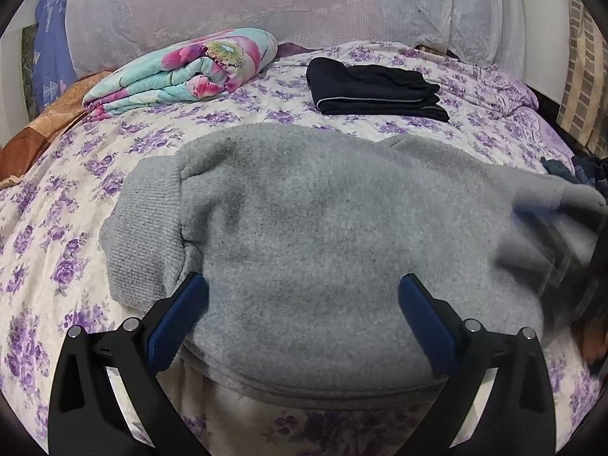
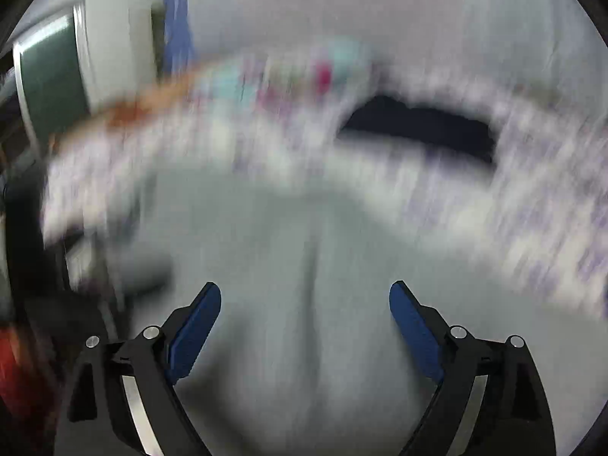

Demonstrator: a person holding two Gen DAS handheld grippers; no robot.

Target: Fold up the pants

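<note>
Grey pants lay folded thick across near edge of bed, cuff toward left edge. My left claw spread wide, pads hovering over fabric, nothing pinched. My right claw also spread, empty, view blurred. Risk: careless pinch catches top layer only, fold slides apart. Containers: none seen. Black folded garment near far edge.
</note>
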